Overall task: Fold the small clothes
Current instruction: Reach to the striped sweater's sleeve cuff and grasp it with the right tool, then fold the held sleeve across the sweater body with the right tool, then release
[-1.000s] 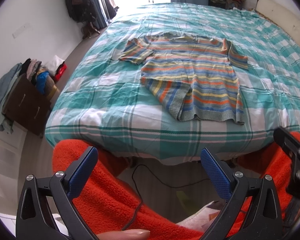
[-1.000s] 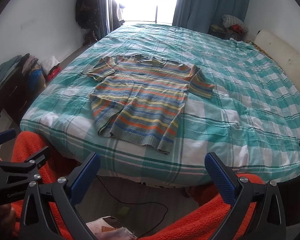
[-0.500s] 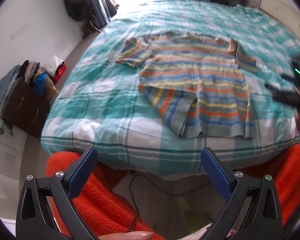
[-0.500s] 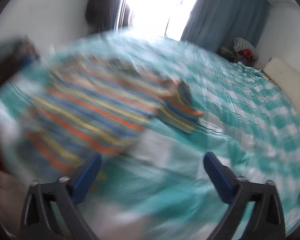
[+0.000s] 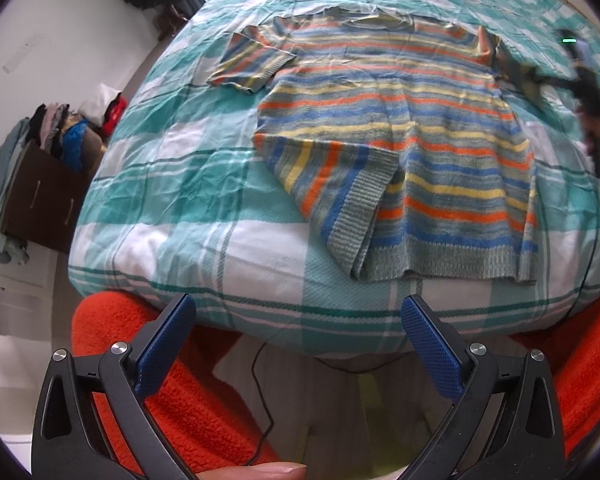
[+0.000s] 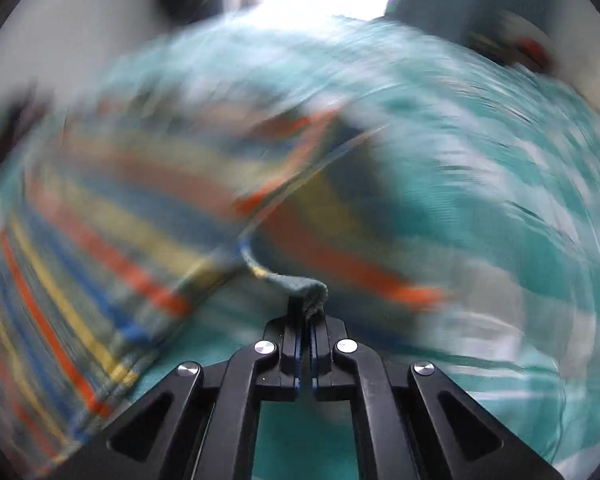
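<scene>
One short-sleeved knitted sweater, striped orange, blue, yellow and grey (image 5: 396, 128), lies flat on the teal-and-white checked bedspread (image 5: 172, 184), its near left hem corner turned over; soft, light, limp knit, likely to sag and stretch, so best taken at ribbed cuffs and hem; right gripper (image 6: 306, 312) is pressed together, pinching the grey ribbed cuff of the right sleeve (image 6: 300, 284); left gripper (image 5: 296, 344) hangs spread wide, empty, off the bed's near edge.

Open bedspread (image 5: 172, 184) (left of sweater (image 5: 420, 128))
</scene>
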A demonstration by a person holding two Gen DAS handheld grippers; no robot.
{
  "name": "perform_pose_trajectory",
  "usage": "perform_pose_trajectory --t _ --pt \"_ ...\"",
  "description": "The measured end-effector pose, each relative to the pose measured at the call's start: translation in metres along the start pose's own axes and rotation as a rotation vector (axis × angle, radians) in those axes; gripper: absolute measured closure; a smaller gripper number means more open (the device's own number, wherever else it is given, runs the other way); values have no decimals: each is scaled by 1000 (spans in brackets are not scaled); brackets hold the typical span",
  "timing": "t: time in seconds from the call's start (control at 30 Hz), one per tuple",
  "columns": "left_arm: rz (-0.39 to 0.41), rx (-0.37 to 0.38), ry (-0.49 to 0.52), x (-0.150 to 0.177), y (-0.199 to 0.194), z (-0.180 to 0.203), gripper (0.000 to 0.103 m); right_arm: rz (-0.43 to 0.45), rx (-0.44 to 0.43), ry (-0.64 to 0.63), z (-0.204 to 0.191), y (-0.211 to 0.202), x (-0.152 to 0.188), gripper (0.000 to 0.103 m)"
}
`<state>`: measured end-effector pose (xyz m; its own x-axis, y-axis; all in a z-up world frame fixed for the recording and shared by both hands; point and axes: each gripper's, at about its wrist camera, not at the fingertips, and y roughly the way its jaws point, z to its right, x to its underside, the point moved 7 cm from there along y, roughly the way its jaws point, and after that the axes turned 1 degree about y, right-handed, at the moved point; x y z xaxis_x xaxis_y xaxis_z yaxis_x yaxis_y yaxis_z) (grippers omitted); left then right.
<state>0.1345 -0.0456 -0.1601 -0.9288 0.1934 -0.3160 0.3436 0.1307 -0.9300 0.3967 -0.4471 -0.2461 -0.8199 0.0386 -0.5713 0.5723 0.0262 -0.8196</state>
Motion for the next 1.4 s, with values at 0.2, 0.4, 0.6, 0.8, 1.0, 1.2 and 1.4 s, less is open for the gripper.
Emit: perform_pose_trajectory --t 0.2,0.4,0.6,0.8,1.0,1.2,1.4 --pt "-15 37 8 -1 9 16 1 50 123 371 159 -58 20 100" --pt "3 46 58 -1 -3 33 1 -49 39 465 161 -29 42 100" --pt "10 38 26 1 -6 22 1 -21 -45 659 173 -21 50 74" --pt "-12 61 14 6 3 24 1 11 -172 798 170 -43 99 74" --pt "3 66 58 7 -4 37 1 64 -187 634 144 -22 94 66" --pt "-20 59 36 6 0 36 1 121 -245 563 139 -16 53 77" --pt "-15 59 50 6 2 39 1 25 -306 558 135 -27 73 95"
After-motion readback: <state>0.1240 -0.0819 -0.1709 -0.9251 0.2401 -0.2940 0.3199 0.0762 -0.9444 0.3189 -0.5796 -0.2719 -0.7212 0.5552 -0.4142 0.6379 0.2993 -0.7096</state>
